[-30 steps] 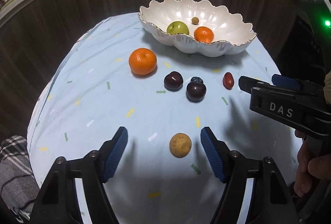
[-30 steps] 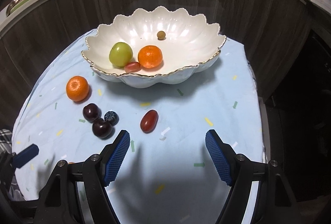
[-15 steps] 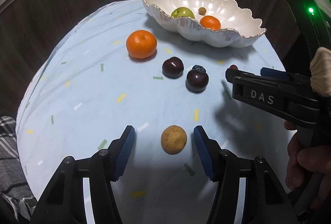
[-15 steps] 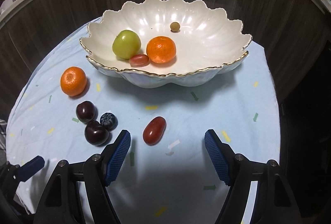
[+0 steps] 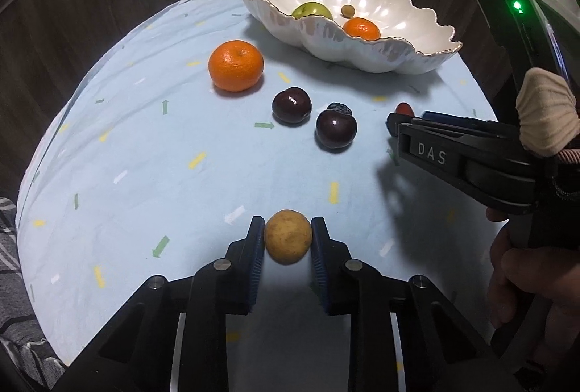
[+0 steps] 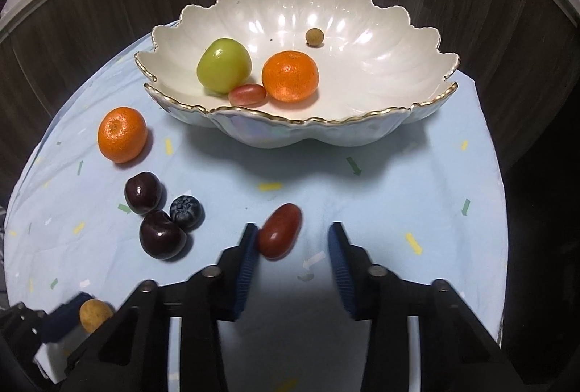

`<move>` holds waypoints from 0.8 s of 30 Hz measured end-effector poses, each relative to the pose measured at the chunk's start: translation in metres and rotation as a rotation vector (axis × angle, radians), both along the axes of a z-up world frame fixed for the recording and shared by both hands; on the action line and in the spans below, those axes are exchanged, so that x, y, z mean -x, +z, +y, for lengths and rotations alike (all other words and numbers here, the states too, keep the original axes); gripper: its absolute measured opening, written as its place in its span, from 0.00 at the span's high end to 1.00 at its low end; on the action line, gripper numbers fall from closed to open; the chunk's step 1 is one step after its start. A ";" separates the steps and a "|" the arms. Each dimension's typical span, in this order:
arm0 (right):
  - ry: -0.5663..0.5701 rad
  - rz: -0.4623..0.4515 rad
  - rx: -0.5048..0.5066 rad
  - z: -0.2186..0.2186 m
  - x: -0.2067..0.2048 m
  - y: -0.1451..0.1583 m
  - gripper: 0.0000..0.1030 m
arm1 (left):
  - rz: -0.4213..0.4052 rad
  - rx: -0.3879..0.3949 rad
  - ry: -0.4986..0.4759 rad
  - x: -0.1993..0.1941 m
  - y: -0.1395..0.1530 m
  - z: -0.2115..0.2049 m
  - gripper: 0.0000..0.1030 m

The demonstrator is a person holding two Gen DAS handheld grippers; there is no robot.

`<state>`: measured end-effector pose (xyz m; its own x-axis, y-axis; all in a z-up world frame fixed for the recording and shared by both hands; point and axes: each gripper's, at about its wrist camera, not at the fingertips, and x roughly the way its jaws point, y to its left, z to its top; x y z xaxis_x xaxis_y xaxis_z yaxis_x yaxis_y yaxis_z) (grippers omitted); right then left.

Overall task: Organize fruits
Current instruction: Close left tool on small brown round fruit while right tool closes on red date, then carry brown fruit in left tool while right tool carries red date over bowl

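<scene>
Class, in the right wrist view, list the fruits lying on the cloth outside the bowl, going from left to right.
Yellow-brown fruit → orange → upper dark cherry → lower dark cherry → blueberry → red oblong fruit.

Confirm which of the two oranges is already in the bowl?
The smaller orange, lying in the white bowl beside the green fruit. The bigger orange sits on the blue cloth, left of the bowl.

Red grape tomato [image 5: 403, 108] almost wholly hidden behind right claw [image 5: 393, 124] in the left wrist view. Blueberry [image 5: 339, 108] half masked by the near cherry [image 5: 335, 129]. Green fruit [image 5: 312, 10] part-hidden behind bowl rim [image 5: 362, 42]. Far shelf clutter too blurred to identify.
</scene>
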<state>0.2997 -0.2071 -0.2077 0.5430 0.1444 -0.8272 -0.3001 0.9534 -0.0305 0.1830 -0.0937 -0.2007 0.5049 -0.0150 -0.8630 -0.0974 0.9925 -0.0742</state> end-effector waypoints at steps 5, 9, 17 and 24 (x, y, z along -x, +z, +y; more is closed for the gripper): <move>0.006 -0.002 -0.004 0.000 0.001 0.001 0.80 | 0.004 0.012 0.002 -0.001 0.001 0.001 0.75; 0.002 -0.008 -0.010 -0.001 0.002 0.003 0.80 | 0.003 0.011 0.009 -0.002 0.002 0.004 0.76; -0.008 -0.014 -0.022 -0.005 0.008 0.010 0.80 | -0.020 0.006 0.009 -0.005 0.009 0.008 0.76; -0.019 -0.019 -0.026 -0.005 0.014 0.018 0.80 | -0.040 0.012 0.008 -0.006 0.020 0.017 0.76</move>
